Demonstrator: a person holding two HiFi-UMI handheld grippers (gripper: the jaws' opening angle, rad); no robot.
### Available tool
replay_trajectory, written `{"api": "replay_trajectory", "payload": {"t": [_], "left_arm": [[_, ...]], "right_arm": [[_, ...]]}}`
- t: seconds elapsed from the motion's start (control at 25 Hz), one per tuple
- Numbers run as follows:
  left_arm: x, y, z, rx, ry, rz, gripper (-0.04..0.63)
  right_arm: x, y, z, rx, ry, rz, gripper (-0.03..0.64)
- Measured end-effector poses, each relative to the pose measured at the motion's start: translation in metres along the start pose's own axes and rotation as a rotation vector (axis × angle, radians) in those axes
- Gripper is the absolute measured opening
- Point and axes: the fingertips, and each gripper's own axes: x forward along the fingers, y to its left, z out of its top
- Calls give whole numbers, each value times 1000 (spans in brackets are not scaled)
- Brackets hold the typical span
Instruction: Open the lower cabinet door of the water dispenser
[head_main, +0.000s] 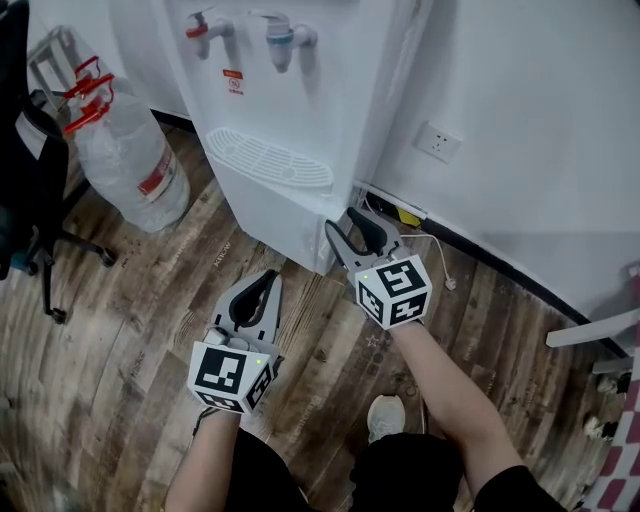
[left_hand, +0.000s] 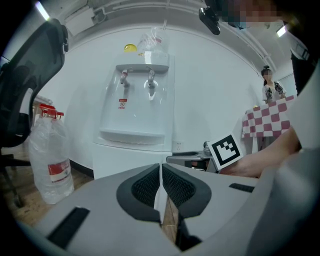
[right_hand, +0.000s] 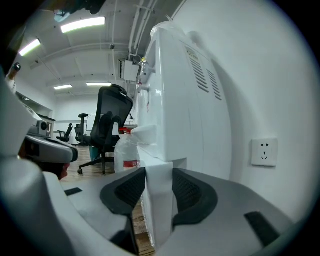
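**Right gripper (head_main: 348, 222) clamped on the door edge, left gripper (head_main: 266, 278) clenched empty.**
The lower cabinet door (head_main: 275, 220) sat at twelve o'clock in the head view. The right pads appeared pressed on its four-o'clock corner, and the left gripper hung at its six o'clock. The bite looked shallow, so a skewed pull could slip it off the thin edge.

The water dispenser (head_main: 290, 90) is smooth white plastic with a soft gloss, and its lower cabinet door (right_hand: 159, 200) has the same finish. The left claw (head_main: 268, 276) and right claw (head_main: 348, 222) are matt grey plastic, with black pads (right_hand: 125, 192) of finely ribbed rubber. The floor (head_main: 130, 330) is matt grey-brown wood-grain plank. At nine o'clock from the dispenser, the water bottle (head_main: 130, 165) is clear, crinkled plastic. The wall (head_main: 540, 80) is matt white paint.
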Motion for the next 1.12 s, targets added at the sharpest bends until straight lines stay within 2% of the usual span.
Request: {"api": "replay_trajectory", "payload": {"t": [0.2,0.36,0.68,1.12], "left_arm": [[-4,5,6,4,-16,14,17],[-6,11,8,0,-17,22,20],[-8,14,6,4,6,16,137],[-18,27,7,47,13,59,226]], "right_arm": [[-7,17,-2,-41,10,45,178],[-11,39,-7,-114,26,93,178],[-17,73,-11,-131,23,156,178],[-22,141,-13,-164,23,312,178]]}}
